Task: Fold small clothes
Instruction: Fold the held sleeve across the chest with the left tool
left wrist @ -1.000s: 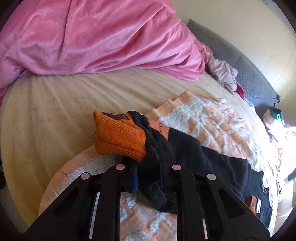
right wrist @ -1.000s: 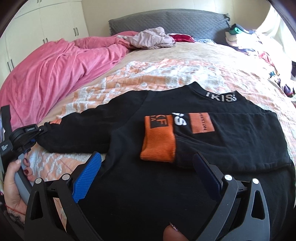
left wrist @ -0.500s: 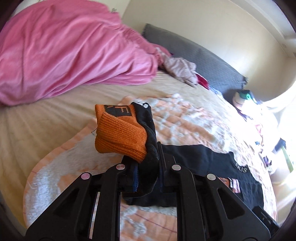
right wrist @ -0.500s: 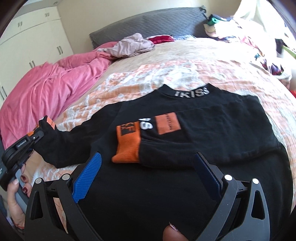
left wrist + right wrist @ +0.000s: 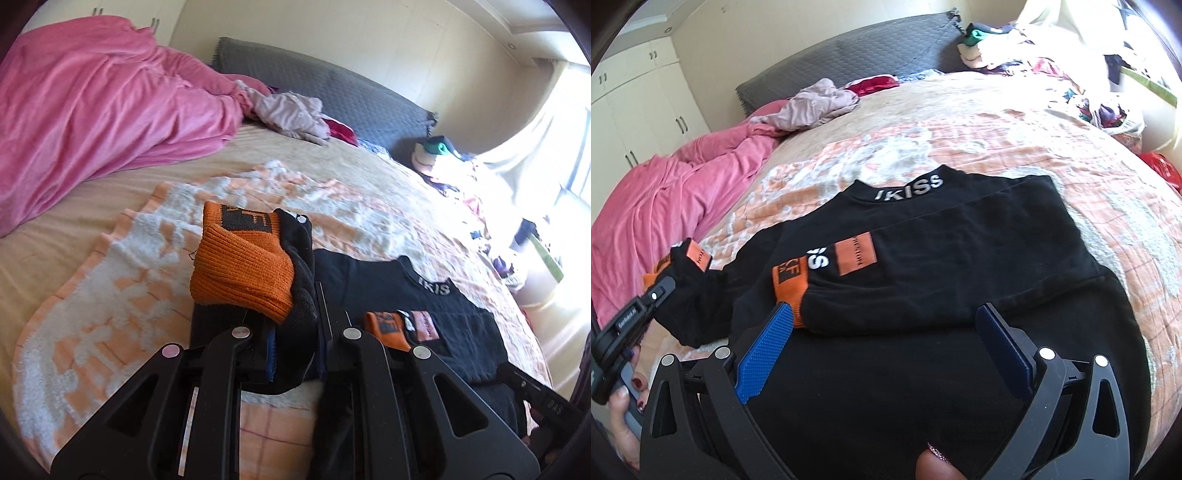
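Knitwear is what I am handling here: a small black sweatshirt is lying face up on the patterned blanket spread over the bed, with one sleeve already lying folded across the chest, its orange cuff resting just beside the printed patch. I am holding the other sleeve clamped in my left tool, its jaws pinched together on the black fabric just behind the ribbed orange cuff, which is bunching up above the fingers. My right tool is hovering over the lower body of the sweatshirt with its jaws standing wide apart and nothing between them. I am judging the fabric to be soft, light and limp, so it is going to sag and crease wherever it is unsupported; the thicker ribbing at cuff and hem is looking like the firmest place to take hold.
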Available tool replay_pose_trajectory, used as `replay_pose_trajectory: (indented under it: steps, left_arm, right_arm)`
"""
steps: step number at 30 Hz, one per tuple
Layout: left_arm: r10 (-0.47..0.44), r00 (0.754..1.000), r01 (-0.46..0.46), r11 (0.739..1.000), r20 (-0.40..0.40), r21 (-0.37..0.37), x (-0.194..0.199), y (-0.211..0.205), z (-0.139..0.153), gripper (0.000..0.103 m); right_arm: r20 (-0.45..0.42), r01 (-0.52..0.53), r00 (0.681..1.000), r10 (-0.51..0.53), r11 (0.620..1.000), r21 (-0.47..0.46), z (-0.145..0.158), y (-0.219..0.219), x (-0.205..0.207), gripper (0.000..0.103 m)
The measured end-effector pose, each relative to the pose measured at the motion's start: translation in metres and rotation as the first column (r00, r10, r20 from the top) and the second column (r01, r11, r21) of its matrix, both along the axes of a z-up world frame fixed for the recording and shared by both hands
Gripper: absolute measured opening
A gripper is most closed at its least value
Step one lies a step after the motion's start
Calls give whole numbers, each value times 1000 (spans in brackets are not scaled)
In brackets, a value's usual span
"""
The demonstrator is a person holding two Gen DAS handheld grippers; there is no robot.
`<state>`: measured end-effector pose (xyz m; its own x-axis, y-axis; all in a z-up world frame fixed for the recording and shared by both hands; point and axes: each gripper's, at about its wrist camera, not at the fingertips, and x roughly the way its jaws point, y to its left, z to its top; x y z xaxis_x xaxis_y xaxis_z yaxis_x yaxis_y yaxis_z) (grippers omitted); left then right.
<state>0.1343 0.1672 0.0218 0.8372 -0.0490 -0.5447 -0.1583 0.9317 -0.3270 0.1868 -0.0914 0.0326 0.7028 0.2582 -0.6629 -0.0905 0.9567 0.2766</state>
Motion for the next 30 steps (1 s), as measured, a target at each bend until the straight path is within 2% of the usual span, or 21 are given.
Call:
replay_pose_trajectory:
  steps: [12, 20, 30]
  left_arm:
    - [-147, 989, 148, 989, -9, 28, 5, -50, -4, 9]
    - [-213, 977, 214, 976, -24, 36, 6, -74, -10, 9]
    - [-304, 951, 308, 948, -60, 84, 7, -105, -18, 9]
  right_arm:
    - [-11, 88, 996, -88, 995, 43, 4, -37, -5, 98]
    - [-20, 137, 991, -136, 989, 62, 5, -59, -7, 98]
    - [-27, 190, 982, -189, 979, 78, 5, -78, -9, 98]
